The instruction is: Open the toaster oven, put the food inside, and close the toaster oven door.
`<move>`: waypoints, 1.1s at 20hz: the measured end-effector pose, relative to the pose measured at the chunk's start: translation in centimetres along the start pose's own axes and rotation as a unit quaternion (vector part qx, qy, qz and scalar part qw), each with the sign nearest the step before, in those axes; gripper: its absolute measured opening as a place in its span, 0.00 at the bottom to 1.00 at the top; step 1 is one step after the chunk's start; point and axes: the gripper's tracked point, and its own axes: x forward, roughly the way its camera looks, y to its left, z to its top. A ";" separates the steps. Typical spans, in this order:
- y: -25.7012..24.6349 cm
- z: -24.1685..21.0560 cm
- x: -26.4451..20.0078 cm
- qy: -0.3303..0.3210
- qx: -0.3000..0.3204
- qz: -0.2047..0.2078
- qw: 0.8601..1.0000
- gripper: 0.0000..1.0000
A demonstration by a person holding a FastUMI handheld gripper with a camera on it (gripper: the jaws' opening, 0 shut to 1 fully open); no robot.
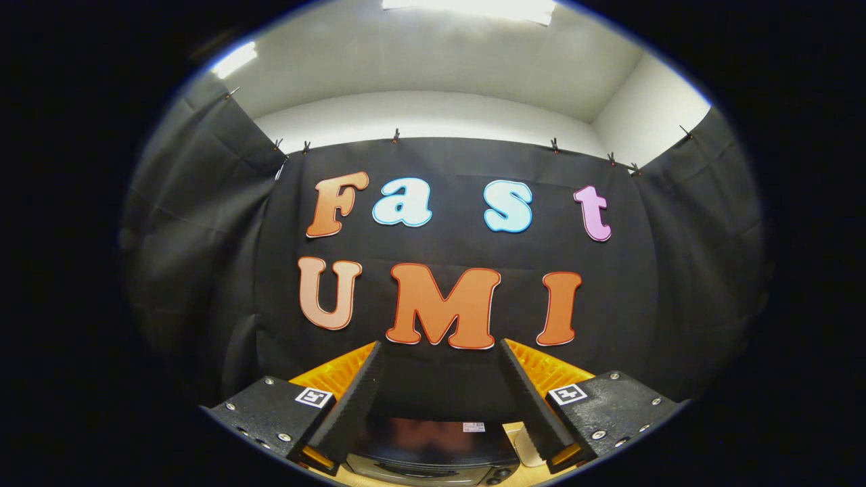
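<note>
My gripper (440, 352) is held high and stands open, with a wide gap and nothing between its two black ribbed fingers (352, 399). Far below, seen through that gap, is the top of the toaster oven (433, 443), dark and glossy, with its front edge and knobs just visible. The oven sits on a light wooden surface (521, 443). Whether its door is open or shut is hidden from here. I see no food.
The black cloth wall (446, 325) of the booth rises straight ahead beyond the fingers and wraps round both sides. Above it are a white wall and ceiling with bright lights.
</note>
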 end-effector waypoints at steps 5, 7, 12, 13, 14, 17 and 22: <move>-2.8 -0.3 1.3 0.014 0.017 -0.004 1.000 1.00; -4.2 -0.6 1.9 0.015 0.030 -0.016 0.999 1.00; -5.8 -3.7 2.0 0.049 0.050 -0.026 0.997 1.00; -5.9 -4.7 1.9 0.061 0.051 -0.027 0.996 1.00; -6.0 -5.9 1.9 0.075 0.052 -0.028 0.995 1.00; -5.2 -9.1 1.5 0.112 0.062 -0.024 0.991 1.00; -2.3 -15.0 0.9 0.188 0.079 -0.002 0.979 1.00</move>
